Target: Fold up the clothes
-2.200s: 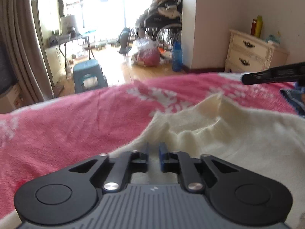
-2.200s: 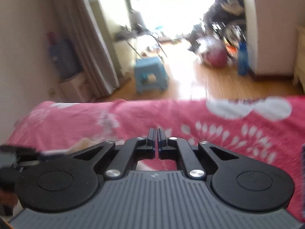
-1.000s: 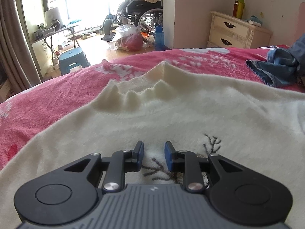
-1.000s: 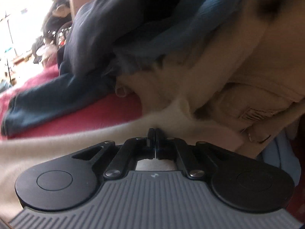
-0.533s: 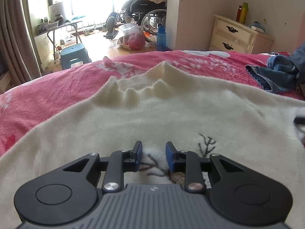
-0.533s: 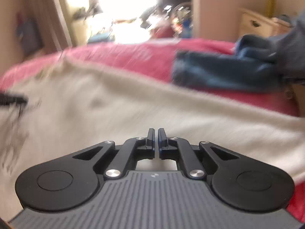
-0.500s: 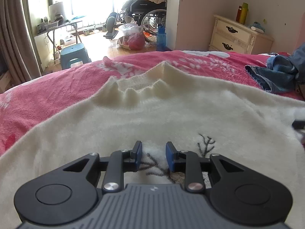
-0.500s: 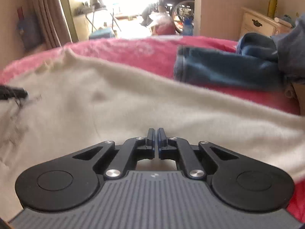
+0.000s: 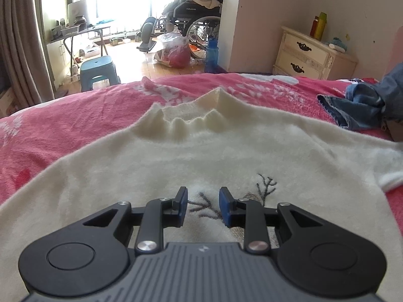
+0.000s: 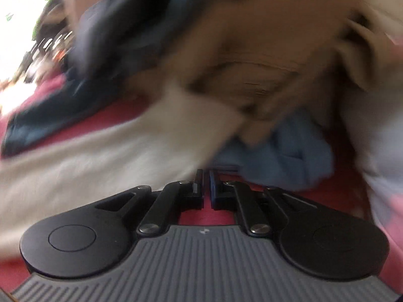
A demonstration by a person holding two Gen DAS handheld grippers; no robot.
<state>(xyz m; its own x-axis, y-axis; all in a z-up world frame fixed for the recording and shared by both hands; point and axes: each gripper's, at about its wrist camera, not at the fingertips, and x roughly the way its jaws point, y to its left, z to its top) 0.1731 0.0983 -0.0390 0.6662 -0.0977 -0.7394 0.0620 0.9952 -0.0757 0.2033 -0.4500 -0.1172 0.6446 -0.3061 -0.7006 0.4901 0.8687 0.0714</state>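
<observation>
Across the pink bed (image 9: 75, 125) the cream sweater (image 9: 226, 156) is lying flat, left gripper (image 9: 203, 205) hovering with fingers spread, holding nothing. Right gripper (image 10: 206, 186), fingers pinched together and empty, is blurring toward the clothes pile (image 10: 252, 63), so it's probably risking snagging the wrong garment.

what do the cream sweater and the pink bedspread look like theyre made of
Sweater: looks like a soft, fuzzy knit, matte, with a ribbed collar and stitched dark branch motif. Bedspread: seemingly plush fleece, given its short matte nap and printed white pattern.
</observation>
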